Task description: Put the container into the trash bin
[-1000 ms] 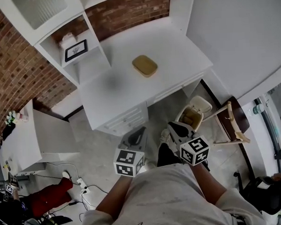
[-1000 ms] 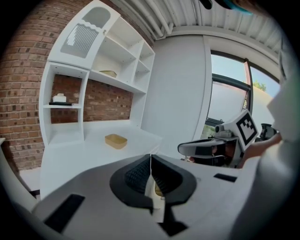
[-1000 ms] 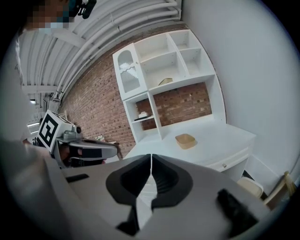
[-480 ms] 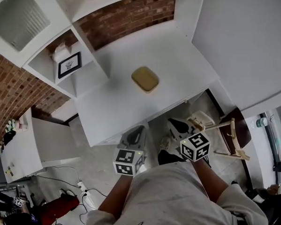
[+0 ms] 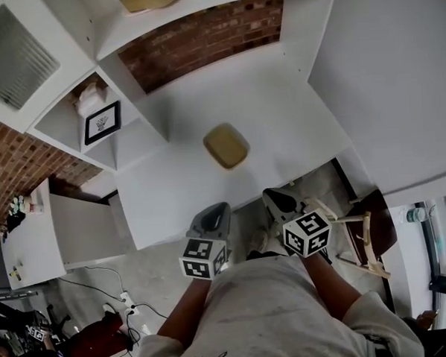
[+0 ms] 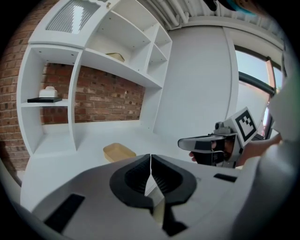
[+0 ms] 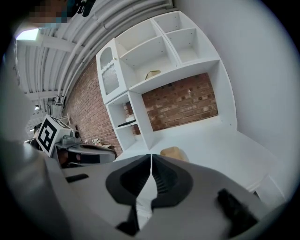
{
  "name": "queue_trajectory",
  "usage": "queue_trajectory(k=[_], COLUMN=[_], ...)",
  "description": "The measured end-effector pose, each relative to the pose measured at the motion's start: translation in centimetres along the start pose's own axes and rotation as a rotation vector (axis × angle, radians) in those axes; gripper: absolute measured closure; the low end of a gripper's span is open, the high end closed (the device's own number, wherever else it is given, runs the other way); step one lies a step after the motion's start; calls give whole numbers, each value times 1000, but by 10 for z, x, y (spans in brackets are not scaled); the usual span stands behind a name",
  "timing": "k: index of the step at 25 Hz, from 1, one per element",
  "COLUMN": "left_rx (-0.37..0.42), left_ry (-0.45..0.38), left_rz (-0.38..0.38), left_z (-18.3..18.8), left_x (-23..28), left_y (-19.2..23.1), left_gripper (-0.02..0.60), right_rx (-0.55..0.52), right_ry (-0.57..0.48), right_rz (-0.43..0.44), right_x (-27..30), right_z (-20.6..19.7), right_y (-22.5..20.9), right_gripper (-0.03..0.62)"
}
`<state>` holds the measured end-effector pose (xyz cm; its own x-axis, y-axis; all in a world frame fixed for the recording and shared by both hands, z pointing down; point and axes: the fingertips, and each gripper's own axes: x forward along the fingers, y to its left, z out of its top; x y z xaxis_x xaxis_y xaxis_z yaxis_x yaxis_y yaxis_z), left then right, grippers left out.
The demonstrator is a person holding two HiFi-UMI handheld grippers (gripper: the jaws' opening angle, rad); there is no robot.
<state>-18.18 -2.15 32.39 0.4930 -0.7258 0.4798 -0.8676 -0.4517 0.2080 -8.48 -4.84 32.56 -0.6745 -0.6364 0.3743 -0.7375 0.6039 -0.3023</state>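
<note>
The person is stepping closer to the white tabletop (image 5: 278,96), where the tan container (image 5: 226,145) is lying untouched, within easier reach. The left tongs (image 6: 150,164) and right tongs (image 7: 150,161) are both pressed together, holding nothing. The trash bin is slipping from view. No writing is readable.

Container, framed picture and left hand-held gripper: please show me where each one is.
container (image 5: 226,145), head view, middle of its top side.
framed picture (image 5: 102,122), head view, centre of the picture.
left hand-held gripper (image 6: 150,158), left gripper view, where its shut tips meet.
</note>
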Motion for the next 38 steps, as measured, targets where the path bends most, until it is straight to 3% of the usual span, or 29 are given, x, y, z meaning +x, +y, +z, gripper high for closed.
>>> queue_trajectory(k=[16,38], left_rx=[9,18], left_ry=[12,56], left_rz=[8,-54], left_z=[23,45], left_x=[43,71], left_y=[-6,75], left_gripper=[563,563], right_rx=[32,69], right_ry=[22,91], right_rz=[48,-54], right_x=[16,82], right_z=[9,18], right_y=[-36,-47], right_gripper=[565,565])
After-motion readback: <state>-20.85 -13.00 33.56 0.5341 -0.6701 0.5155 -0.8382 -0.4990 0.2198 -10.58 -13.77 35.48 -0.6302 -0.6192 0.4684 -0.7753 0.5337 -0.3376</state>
